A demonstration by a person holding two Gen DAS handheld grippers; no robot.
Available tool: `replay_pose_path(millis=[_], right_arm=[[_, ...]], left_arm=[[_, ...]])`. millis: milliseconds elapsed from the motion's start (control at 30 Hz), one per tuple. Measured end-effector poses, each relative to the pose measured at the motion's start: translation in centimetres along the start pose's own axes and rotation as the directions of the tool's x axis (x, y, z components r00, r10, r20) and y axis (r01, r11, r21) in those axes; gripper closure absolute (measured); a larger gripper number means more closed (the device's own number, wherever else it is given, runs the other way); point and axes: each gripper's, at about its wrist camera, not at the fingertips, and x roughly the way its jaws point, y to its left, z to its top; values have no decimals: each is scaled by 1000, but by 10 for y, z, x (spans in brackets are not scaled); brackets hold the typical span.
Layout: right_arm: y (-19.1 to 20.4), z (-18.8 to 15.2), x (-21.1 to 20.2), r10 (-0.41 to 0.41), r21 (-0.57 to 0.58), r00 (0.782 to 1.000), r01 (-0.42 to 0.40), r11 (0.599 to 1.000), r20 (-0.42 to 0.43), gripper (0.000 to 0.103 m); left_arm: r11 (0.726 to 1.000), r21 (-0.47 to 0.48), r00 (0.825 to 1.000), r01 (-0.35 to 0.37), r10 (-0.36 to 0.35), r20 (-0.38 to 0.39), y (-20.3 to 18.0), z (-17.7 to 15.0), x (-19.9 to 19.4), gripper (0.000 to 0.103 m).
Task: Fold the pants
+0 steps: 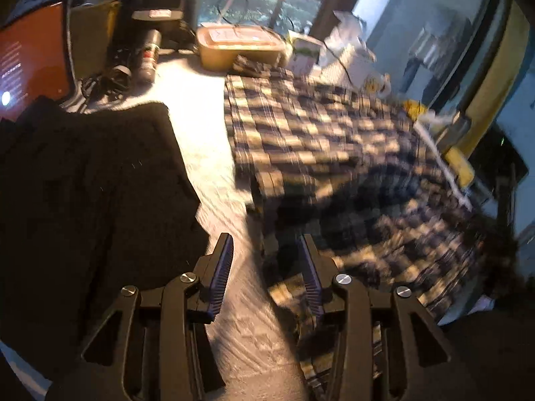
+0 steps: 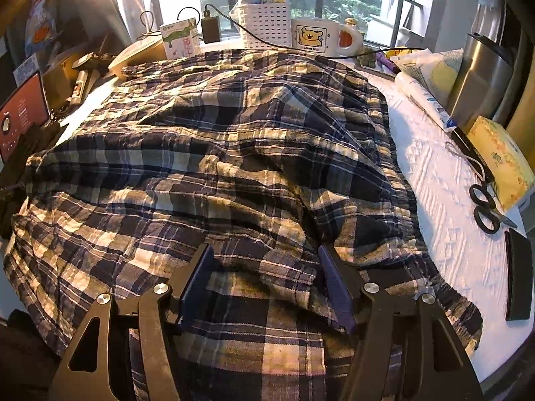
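Note:
The plaid pants, navy, cream and tan, lie crumpled across the white table top, with folds bunched in the middle. My right gripper is open, low over the near part of the pants, its jaws spread with cloth between and under them. In the left wrist view the pants are blurred, at the right. My left gripper is open over bare table top at the pants' left edge, its right finger over the cloth edge.
A dark garment lies left of the left gripper, a laptop behind it. Scissors, a tissue box and a steel tumbler line the right. A mug, white basket and carton stand at the back.

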Motion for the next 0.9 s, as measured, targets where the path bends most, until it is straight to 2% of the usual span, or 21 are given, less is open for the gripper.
replay_pose_path(millis=[200,300,367,400,467,500,533,567,633,733,833,900], right_arm=[[1,0,0,-2,8,1000,2,1000,3,35],[0,0,-2,0,18,1000,0,1000,5,35],[-2,0,-3,1,29,1000,-1,1000,11,35],[-2,1,-3,1,34,1000,-2,999,14,35],[-3,1,-3,3,41,1000,-4,999,18,35],[-4,1,-3,5,45,1000,-6,999,19,35],[-4,1,-3,9,47,1000,-10,999,19,35],[-5,3,-4,19,54,1000,-20,998,21,35],[-8,6,-8,47,66,998,-49,997,36,35],[-16,19,-23,100,76,991,-107,991,85,35],[-30,38,-44,85,50,985,-94,994,150,35],[-44,51,-51,51,30,983,-57,998,178,35]], left_arm=[[996,-49,998,68,-69,-12,12,32,20,63],[989,-96,991,113,-119,-63,18,46,44,63],[987,-103,983,123,-135,-122,17,48,59,63],[990,-72,980,119,-129,-151,12,46,65,63],[994,11,986,113,-111,-123,-1,44,61,65],[992,45,987,116,-110,-121,-7,42,61,70],[992,70,989,105,-97,-111,-10,40,60,89],[992,99,992,80,-70,-102,-13,40,61,94],[989,145,996,28,-16,-84,-18,40,62,98],[987,157,999,-29,32,-15,-15,52,56,99],[981,183,997,-71,71,6,-12,62,57,99],[977,198,996,-78,83,-18,-11,68,65,99]])
